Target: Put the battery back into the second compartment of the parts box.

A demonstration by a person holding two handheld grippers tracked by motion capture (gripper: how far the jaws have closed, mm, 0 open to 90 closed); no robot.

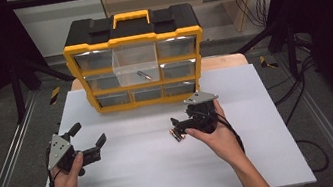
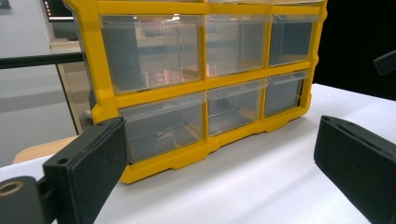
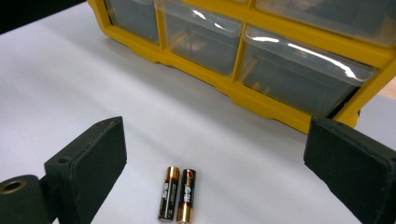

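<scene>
1. Lying side by side and touching, two batteries (image 3: 178, 194) rest on the white table (image 1: 167, 174) directly ahead of the right gripper (image 1: 180, 128), between its two jaws, which stand wide apart with nothing in them.
2. Judging by this, the step in hand is the pick-up: the next move calls for lowering the jaws around one or both cells and closing squarely so they do not roll.
3. Beyond the batteries, past the right gripper's jaws, stands the yellow drawer organizer (image 1: 136, 68).
4. Its upper middle drawer (image 1: 136, 65) is pulled out toward the person and holds one small dark item, too small to name; likely the batteries' destination.
5. Off to the side, the left gripper (image 1: 90, 142) idles with jaws spread, facing the organizer's shut drawers.
</scene>
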